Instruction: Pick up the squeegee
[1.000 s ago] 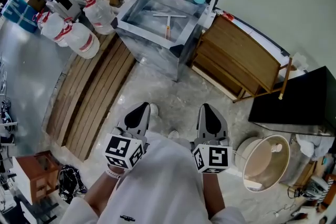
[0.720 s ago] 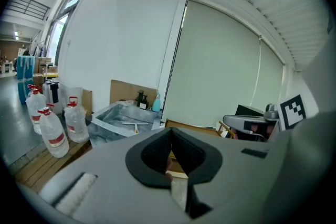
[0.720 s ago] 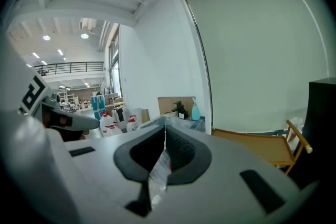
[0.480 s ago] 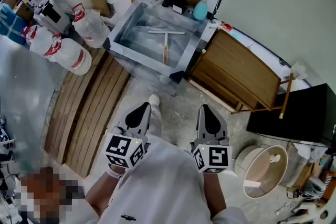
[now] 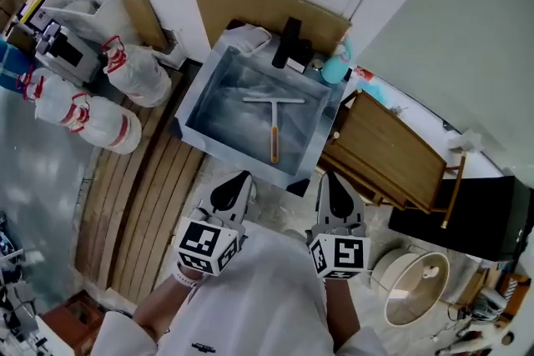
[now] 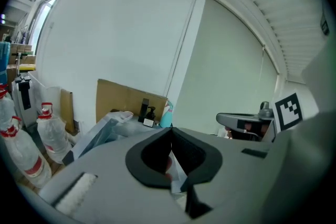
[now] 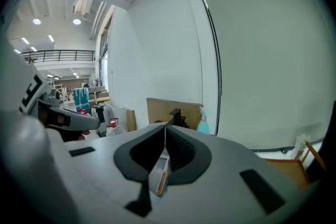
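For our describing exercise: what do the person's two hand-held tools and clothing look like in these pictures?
The left tool and right tool match: light grey bodies that taper to a point, with black pads lining the jaws. At its rear each carries a white cube printed with black square markers. The person wears a white top whose sleeves stop short of the wrists.

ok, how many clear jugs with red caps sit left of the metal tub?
3. One jug lies nearest the metal tub, a second nearer the camera, a third farther left. Others may be hidden past the left frame edge.
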The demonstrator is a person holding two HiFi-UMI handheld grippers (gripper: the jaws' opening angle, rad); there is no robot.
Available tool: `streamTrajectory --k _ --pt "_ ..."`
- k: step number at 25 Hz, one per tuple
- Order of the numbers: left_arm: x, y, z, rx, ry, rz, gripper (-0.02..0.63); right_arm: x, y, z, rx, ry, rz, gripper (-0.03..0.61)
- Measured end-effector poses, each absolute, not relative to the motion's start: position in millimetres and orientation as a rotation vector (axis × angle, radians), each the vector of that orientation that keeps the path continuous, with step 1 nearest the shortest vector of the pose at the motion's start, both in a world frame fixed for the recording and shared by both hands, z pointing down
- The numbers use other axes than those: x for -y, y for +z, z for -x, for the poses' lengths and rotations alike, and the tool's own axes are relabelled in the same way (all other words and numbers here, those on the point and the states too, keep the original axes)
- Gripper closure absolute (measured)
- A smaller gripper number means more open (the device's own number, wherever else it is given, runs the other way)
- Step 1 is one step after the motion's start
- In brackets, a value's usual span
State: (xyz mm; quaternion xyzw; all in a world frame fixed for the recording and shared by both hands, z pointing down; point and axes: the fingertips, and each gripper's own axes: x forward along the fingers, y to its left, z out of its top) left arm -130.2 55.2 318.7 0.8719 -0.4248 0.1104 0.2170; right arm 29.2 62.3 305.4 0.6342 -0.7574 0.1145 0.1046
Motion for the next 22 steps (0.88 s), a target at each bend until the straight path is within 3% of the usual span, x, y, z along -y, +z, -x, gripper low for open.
streamTrajectory --k 22 --pt "25.9 342.4 97.9 1.166 0.392 -2.312 0.607 16.8 310.0 -61.0 2.256 0.367 -1.862 0.572"
